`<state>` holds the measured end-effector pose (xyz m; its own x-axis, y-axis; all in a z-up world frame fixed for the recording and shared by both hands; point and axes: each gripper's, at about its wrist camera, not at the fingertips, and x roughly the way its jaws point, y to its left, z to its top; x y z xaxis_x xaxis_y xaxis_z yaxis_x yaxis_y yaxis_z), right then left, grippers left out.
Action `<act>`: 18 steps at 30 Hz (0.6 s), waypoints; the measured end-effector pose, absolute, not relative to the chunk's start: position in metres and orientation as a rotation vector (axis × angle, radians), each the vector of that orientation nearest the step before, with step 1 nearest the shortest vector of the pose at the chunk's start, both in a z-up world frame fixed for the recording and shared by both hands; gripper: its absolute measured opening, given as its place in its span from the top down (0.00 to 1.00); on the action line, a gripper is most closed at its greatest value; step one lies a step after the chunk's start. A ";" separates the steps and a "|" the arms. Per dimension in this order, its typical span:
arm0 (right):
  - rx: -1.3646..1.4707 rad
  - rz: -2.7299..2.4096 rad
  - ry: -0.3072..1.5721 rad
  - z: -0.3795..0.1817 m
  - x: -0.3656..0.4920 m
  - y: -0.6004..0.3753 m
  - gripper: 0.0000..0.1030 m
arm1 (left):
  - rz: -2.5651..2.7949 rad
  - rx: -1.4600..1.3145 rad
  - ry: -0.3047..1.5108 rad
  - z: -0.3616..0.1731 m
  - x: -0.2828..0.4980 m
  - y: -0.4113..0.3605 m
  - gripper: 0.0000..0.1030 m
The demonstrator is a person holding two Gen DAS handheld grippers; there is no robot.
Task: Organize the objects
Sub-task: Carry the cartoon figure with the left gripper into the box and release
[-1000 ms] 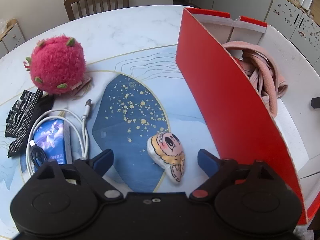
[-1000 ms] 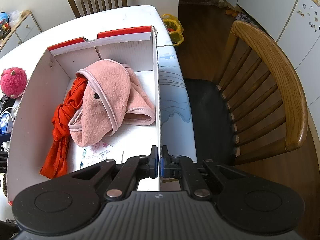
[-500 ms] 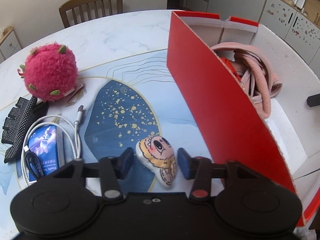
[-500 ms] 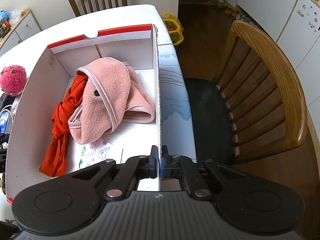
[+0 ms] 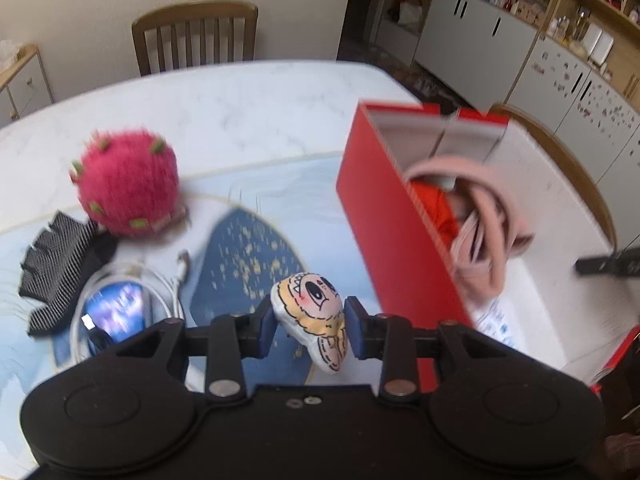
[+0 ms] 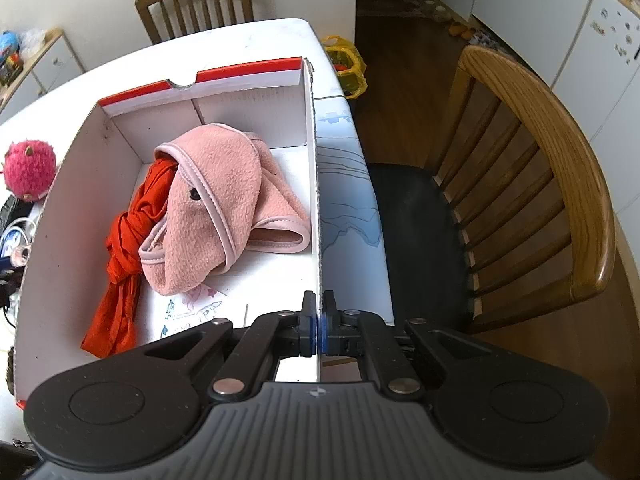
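small cartoon-faced toy [image 5: 310, 316] sat low in the middle of the left wrist view, clamped between the two blue pads [image 5: 267, 328] of the left gripper [image 5: 308, 330]; the jaws were closing on it, and both pads pressed its sides. below the toy lay a blue mat [image 5: 248, 256] with gold flecks on the white table [image 5: 224, 104]. a pink fuzzy ball [image 5: 128, 182] with green tips stood at the left of the frame, blurred. lower left of it lay a black dotted glove [image 5: 56, 272], and beside that a white cable [image 5: 160, 280] looped around a blue card [image 5: 116, 312]. a red box [image 5: 396, 232] filled the right half of the frame, its white inside holding a pink cloth [image 5: 484, 248] and an orange cloth [image 5: 436, 208]. a wooden chair [image 5: 196, 36] stood behind the table at the top.

in the right wrist view, the right gripper [image 6: 319, 326] sat at the bottom centre, its jaws clenched on the box's right wall [image 6: 314, 200], which ran up the frame between the pads. inside the box the pink cloth [image 6: 224, 204] lay in the middle, over the orange cloth [image 6: 124, 260] at its left. the pink fuzzy ball [image 6: 28, 170] showed at the left edge, outside the box. a second wooden chair [image 6: 540, 184] with a dark seat filled the right side of the frame.
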<state>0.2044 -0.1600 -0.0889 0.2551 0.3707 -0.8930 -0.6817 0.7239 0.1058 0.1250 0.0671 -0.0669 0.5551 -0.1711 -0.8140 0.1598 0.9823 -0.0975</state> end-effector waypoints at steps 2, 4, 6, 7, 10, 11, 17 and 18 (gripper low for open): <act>-0.329 0.730 1.096 -0.089 0.203 -0.160 0.98 | -0.205 -0.020 0.945 -0.053 0.127 0.067 0.68; -0.329 0.731 1.092 -0.089 0.201 -0.159 0.98 | -0.227 -0.021 0.927 -0.040 0.131 0.065 0.68; -0.323 0.729 1.094 -0.088 0.201 -0.159 0.98 | -0.249 -0.007 0.911 -0.029 0.134 0.060 0.68; -0.323 0.728 1.093 -0.088 0.201 -0.159 0.98 | -0.261 -0.001 0.906 -0.025 0.135 0.057 0.68; -0.318 0.726 1.093 -0.088 0.200 -0.159 0.98 | -0.304 -0.001 0.893 -0.016 0.138 0.044 0.68; -0.317 0.725 1.092 -0.088 0.199 -0.159 0.98 | -0.320 -0.002 0.889 -0.013 0.139 0.039 0.68; -0.313 0.724 1.096 -0.087 0.200 -0.159 0.98 | -0.425 0.017 0.866 -0.008 0.141 0.001 0.68; -0.314 0.724 1.095 -0.087 0.200 -0.159 0.98 | -0.439 0.023 0.863 -0.008 0.141 -0.004 0.68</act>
